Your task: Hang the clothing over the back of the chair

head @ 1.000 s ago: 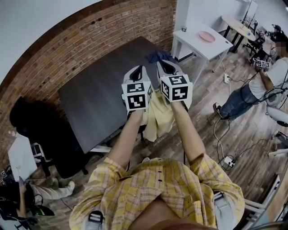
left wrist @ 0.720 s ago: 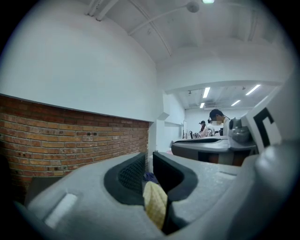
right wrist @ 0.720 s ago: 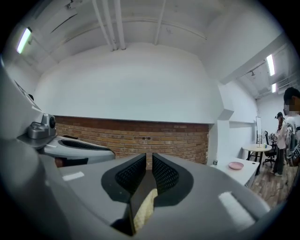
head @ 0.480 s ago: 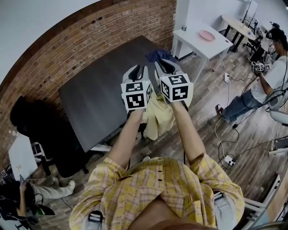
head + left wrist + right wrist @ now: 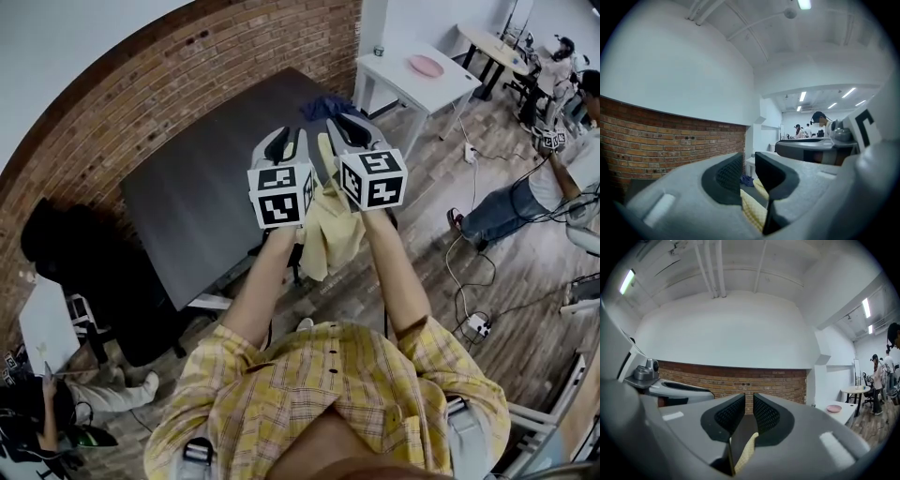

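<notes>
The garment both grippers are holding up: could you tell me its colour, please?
Pale yellow garment, clearest in the head view.

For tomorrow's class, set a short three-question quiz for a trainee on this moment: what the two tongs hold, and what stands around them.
1. What do the left tongs and the right tongs grip?
A) a black jacket
B) a yellow garment
C) a white towel
2. True or false: the garment lies spread flat on the dark table.
3. Fill in: the pink plate sits on the ___ table.

Key
1. B
2. False: it hangs from both raised tongs.
3. White: the plate is on the white table.
</notes>
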### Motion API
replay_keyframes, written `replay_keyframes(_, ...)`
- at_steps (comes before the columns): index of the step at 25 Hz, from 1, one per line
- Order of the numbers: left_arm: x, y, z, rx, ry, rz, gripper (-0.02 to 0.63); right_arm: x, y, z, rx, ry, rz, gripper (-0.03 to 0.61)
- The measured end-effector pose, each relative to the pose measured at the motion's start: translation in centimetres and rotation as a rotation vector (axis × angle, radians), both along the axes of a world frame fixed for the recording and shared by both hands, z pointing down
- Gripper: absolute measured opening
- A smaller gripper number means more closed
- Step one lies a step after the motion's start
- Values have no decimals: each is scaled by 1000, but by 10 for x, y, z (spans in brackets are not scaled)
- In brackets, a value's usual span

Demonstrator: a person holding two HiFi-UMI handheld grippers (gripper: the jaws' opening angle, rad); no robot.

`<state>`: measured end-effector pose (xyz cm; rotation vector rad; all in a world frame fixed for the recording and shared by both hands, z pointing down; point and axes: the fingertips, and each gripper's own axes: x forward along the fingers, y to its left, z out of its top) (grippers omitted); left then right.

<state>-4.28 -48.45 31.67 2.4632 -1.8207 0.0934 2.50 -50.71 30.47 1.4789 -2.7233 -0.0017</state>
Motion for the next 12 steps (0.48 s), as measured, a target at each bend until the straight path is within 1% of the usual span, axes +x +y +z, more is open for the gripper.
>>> replay_keyframes(7, 7, 21, -9, 13, 0, 16, 77, 5, 22, -10, 19, 5, 7, 35)
replay_keyframes(12, 15, 43, -13, 27, -6, 20, 44, 13, 47, -14, 30, -1, 9, 23)
